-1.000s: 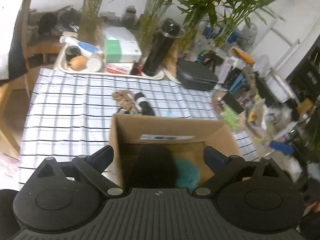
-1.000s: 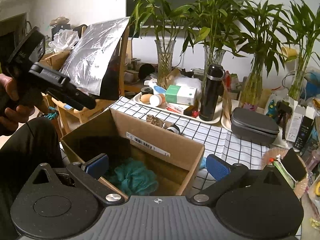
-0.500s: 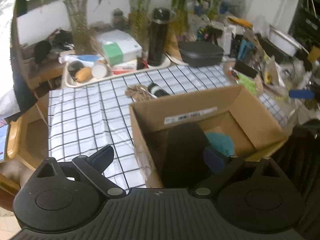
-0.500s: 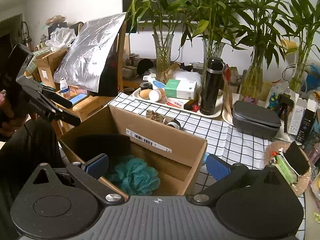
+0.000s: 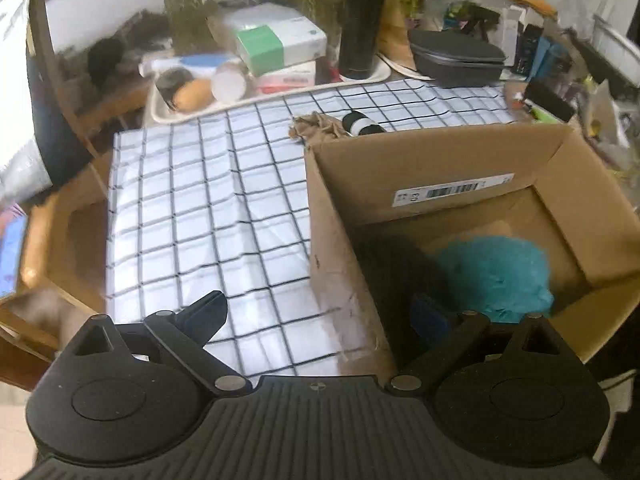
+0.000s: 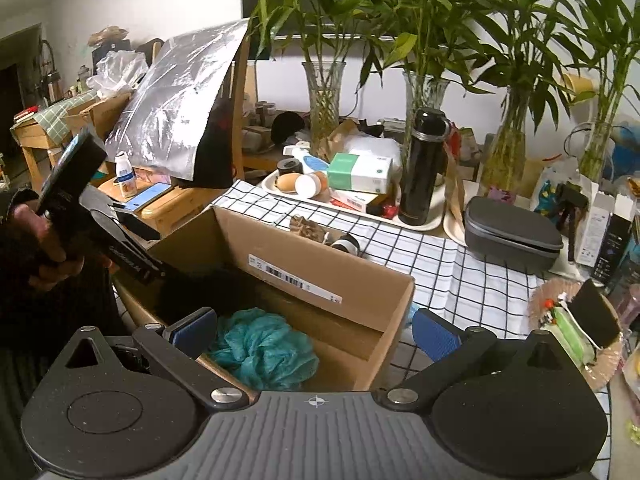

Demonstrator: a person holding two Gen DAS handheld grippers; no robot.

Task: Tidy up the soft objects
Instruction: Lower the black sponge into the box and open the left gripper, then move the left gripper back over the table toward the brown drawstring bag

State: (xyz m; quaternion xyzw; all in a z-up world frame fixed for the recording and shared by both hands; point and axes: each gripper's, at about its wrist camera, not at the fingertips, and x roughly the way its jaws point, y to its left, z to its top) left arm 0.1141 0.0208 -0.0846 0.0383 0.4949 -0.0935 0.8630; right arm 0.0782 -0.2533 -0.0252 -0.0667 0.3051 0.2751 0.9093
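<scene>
An open cardboard box (image 5: 440, 168) stands on the checked tablecloth (image 5: 208, 216). Inside lie a teal mesh bath pouf (image 5: 496, 276) and a black soft thing (image 5: 392, 268). My left gripper (image 5: 320, 314) is open and straddles the box's left wall, with its right finger inside the box by the black thing. The right wrist view shows the same box (image 6: 320, 276), the pouf (image 6: 264, 350) and the black thing (image 6: 208, 288). My right gripper (image 6: 316, 330) hangs open over the box's near corner, holding nothing. A hand holds the left gripper (image 6: 100, 236) at the left.
A brown crumpled thing (image 5: 316, 126) and a black-and-white roll (image 5: 360, 124) lie on the cloth behind the box. A tray (image 5: 160, 114) with boxes, a black flask (image 5: 362, 20), a grey case (image 5: 456, 58) and plant vases (image 6: 324, 104) crowd the back. Clutter lies at the right.
The left gripper has swung to the left, so the box now sits right of its centre and its left finger hangs over the cloth. The right gripper has barely moved.
</scene>
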